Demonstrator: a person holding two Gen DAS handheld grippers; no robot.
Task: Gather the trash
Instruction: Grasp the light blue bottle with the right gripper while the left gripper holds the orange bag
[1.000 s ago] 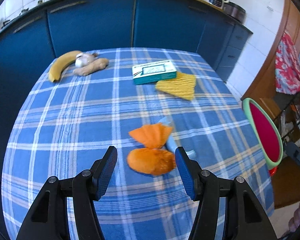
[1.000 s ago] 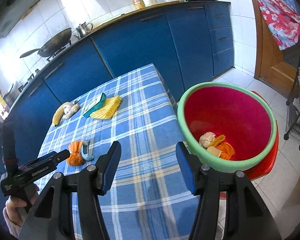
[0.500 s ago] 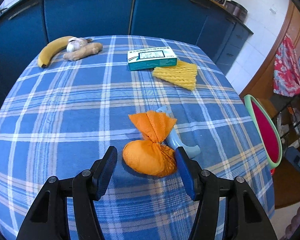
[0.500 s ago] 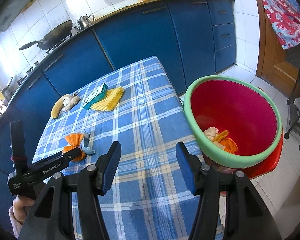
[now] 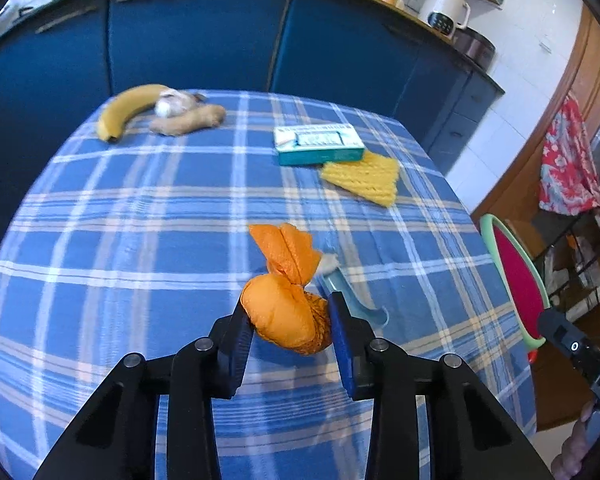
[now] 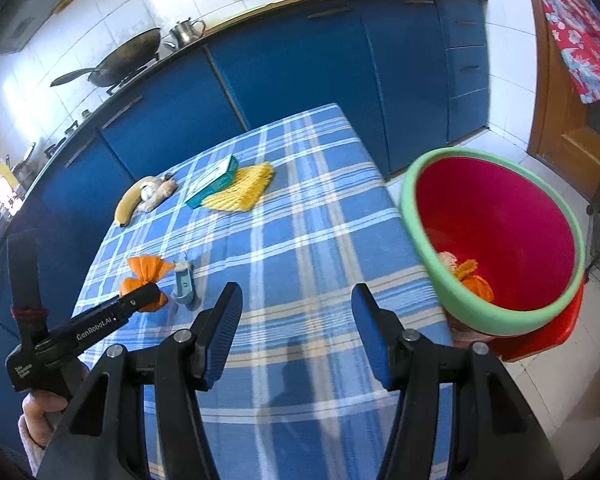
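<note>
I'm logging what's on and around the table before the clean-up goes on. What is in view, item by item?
orange net bag: 1, orange, near table edge, between the left gripper's pads
peeler: 1, light blue, beside the bag
foam net: 1, yellow, far right of table
carton: 1, teal and white, touching the foam net
banana: 1, yellow, far left corner
garlic: 1, white, beside banana
ginger: 1, tan, beside garlic
tablecloth: 1, blue plaid, covers the table
bin: 1, red with green rim, right of table, scraps inside
left gripper: 1, black, jaws just closing onto the bag
right gripper: 1, black, open, nothing between
</note>
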